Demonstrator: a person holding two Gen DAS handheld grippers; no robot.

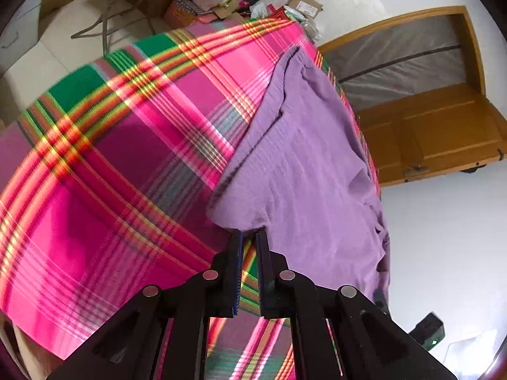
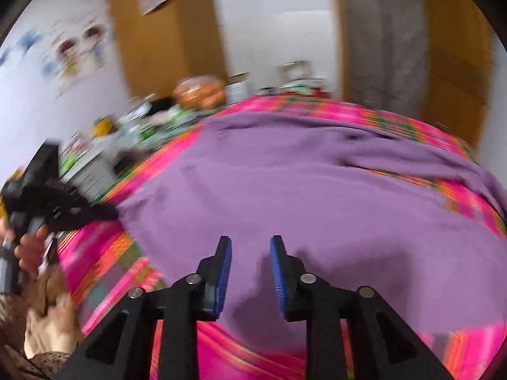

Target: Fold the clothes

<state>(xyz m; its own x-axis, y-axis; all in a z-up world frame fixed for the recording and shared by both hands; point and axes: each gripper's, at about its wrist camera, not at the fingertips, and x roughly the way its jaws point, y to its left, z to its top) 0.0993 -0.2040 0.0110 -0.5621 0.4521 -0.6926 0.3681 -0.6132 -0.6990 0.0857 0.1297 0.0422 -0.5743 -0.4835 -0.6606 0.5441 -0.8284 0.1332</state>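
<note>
A purple garment (image 1: 304, 158) lies spread on a pink plaid cloth (image 1: 126, 158) that covers the table. My left gripper (image 1: 249, 234) is shut on a corner of the purple garment and lifts that edge a little. In the right wrist view the garment (image 2: 285, 183) fills the middle, and the left gripper (image 2: 107, 213) shows at the left edge, pinching the garment's corner. My right gripper (image 2: 250, 243) is open and empty, hovering just above the near part of the garment.
Clutter of boxes, bags and cables (image 1: 221, 3) lies beyond the far end of the table. A wooden door (image 1: 437, 133) stands to the right. Jars and packets (image 2: 196, 95) line the far table edge. The plaid cloth (image 2: 104, 269) hangs over the near-left edge.
</note>
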